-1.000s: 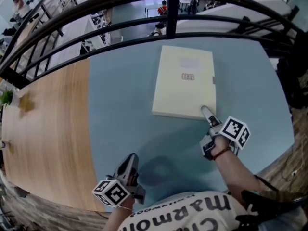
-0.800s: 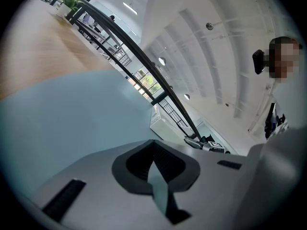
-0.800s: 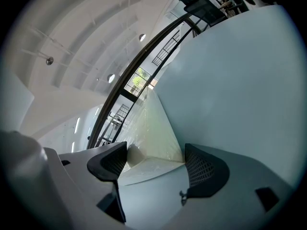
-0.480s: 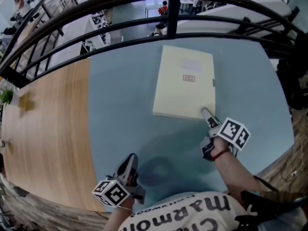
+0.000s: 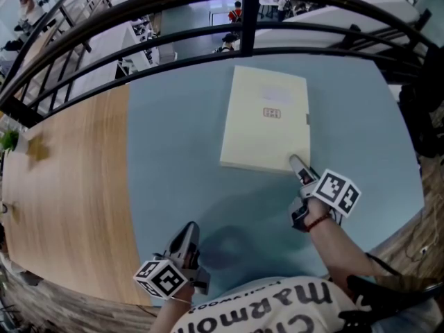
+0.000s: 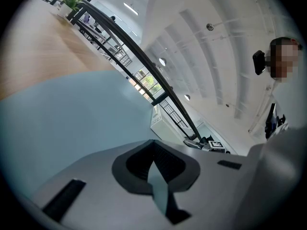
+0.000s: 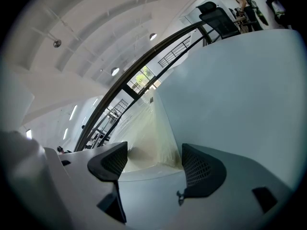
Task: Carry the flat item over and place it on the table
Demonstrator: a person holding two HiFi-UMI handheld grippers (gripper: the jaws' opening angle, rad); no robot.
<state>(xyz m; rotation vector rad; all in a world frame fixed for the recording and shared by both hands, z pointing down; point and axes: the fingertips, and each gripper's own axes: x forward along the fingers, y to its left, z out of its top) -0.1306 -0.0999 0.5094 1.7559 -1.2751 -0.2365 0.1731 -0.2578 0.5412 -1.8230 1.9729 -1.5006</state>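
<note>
The flat item (image 5: 266, 120) is a cream, plastic-wrapped folder lying on the blue-grey table top (image 5: 173, 151), far from me. My right gripper (image 5: 297, 164) is at its near right corner. In the right gripper view the jaws stand open, with that corner of the folder (image 7: 148, 133) reaching in between the pads (image 7: 199, 169) of the right gripper (image 7: 156, 159). My left gripper (image 5: 189, 231) hovers low over the table close to my body, well away from the folder. Seen in the left gripper view, the left gripper (image 6: 154, 164) is shut with nothing in it.
A wooden strip (image 5: 69, 172) runs along the left of the table. A black curved railing (image 5: 243, 19) rises right behind the table's far edge. The table's right edge (image 5: 415, 186) is close to my right arm.
</note>
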